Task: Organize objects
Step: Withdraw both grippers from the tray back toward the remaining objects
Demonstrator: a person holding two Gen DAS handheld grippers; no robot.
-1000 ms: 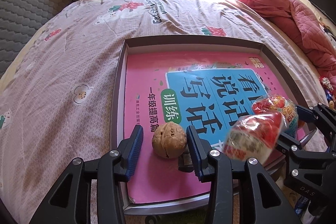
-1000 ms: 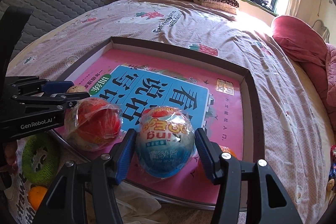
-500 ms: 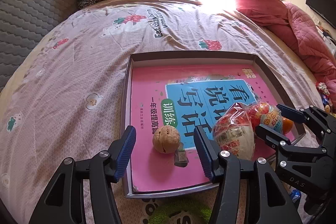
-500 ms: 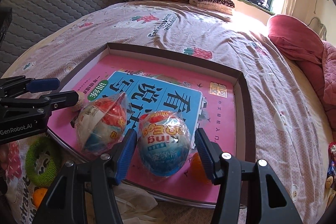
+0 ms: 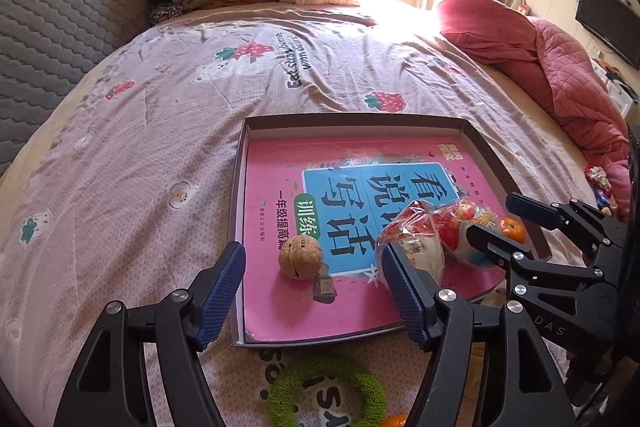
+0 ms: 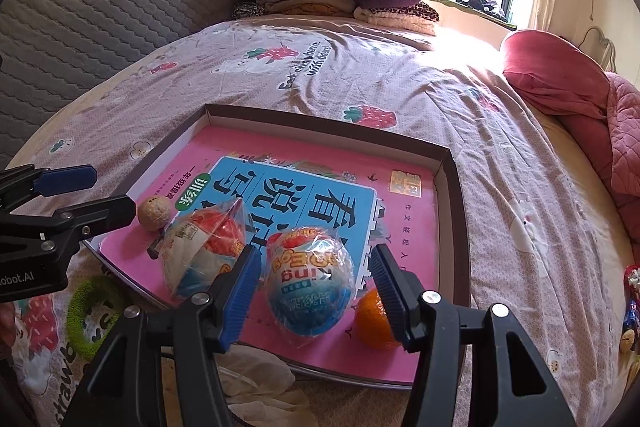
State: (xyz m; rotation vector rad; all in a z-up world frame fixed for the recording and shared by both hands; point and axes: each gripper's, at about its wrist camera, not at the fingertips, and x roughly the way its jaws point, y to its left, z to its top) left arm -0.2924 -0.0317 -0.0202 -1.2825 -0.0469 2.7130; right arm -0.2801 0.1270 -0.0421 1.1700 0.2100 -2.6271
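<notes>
Walnut (image 5: 300,257) loose between opening left fingers (image 5: 224,291); wrapped egg (image 6: 310,279) between parted, non-touching right fingers (image 6: 240,289).

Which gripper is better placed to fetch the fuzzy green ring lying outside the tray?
Left. The left gripper, jaws opening and empty, hangs just above the fuzzy green ring; the right gripper straddles a wrapped egg.

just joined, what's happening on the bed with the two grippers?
A person with a handheld gripper in each hand is sorting small items into a shallow box lined with a pink workbook. The left gripper has its jaws opening around the walnut, which sits free on the book. The right gripper brackets a wrapped blue toy egg resting in the box, pads not pressing it. A second wrapped egg and a tangerine are also in the box. A green ring lies outside.
</notes>
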